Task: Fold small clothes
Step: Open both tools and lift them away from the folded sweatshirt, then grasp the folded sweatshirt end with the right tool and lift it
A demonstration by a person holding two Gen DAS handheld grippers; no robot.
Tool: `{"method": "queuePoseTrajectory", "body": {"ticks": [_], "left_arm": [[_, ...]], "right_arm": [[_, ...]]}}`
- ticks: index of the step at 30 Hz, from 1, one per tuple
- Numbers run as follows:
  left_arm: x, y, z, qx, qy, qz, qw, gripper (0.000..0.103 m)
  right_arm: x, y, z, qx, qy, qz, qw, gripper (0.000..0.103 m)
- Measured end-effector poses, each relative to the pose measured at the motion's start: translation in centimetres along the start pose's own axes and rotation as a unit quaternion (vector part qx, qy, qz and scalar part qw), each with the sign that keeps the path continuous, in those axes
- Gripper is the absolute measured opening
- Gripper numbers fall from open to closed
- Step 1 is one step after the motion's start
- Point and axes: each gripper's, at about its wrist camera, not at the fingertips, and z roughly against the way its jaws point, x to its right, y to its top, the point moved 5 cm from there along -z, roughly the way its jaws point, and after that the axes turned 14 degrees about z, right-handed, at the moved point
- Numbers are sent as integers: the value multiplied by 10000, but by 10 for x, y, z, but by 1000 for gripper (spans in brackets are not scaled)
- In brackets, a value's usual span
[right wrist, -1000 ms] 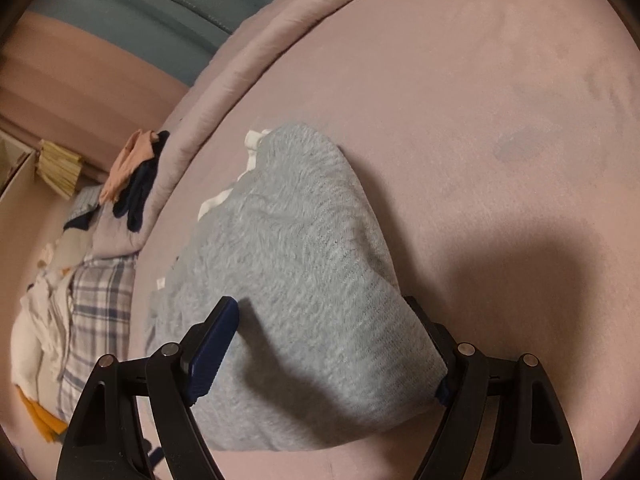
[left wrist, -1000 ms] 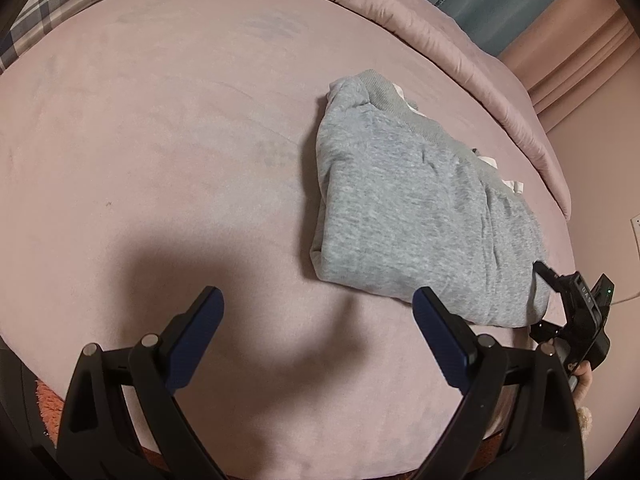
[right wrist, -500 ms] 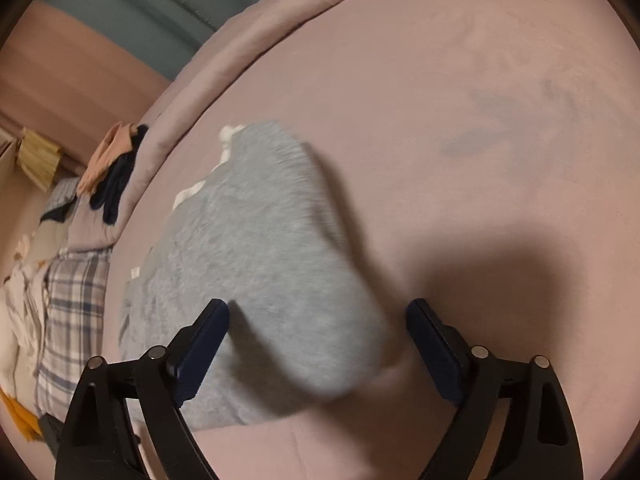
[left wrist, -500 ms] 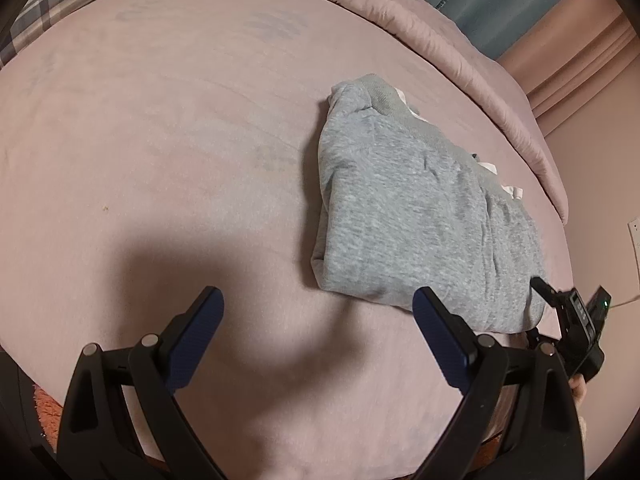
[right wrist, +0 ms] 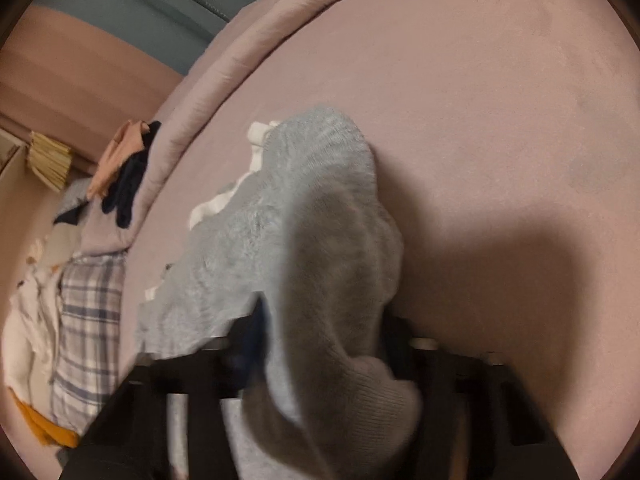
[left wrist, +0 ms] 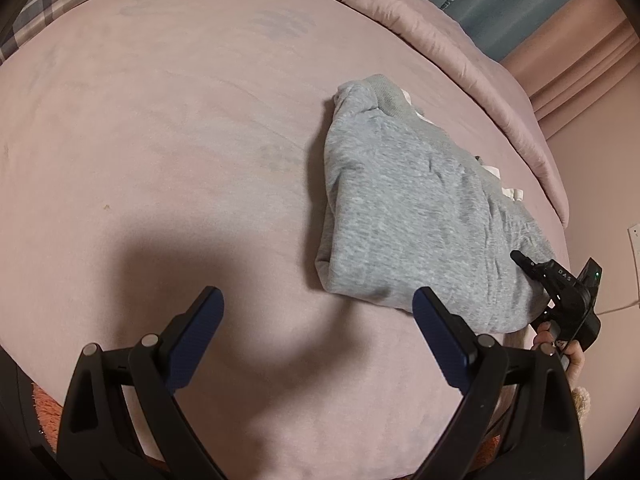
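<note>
Grey sweatshirt (right wrist: pixel 320 248) bunches between the right claw (right wrist: pixel 324 332) as its jaws close, pinching its near edge.

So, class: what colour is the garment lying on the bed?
Grey garment, clearest in the left wrist view.

Between the right gripper's (right wrist: pixel 324 344) closing fingers bunches a grey sweatshirt (left wrist: pixel 416 216) of soft fleecy knit with a ribbed hem. Beneath the left gripper's (left wrist: pixel 318 320) matt black plastic fingers lies a velvety pink bed (left wrist: pixel 180 140).
</note>
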Motion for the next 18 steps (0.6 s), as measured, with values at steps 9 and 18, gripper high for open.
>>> {"method": "queuePoseTrajectory", "body": {"ticks": [9,18], "left_arm": [[5,2,6,48,-44,-103,9999,96],[11,-2,7,9,-115,-244,9996,96]], "right_arm": [[-8,-4,45,442,326,47,9985,28],[5,4,95,813,-222,187,9963,28]]}}
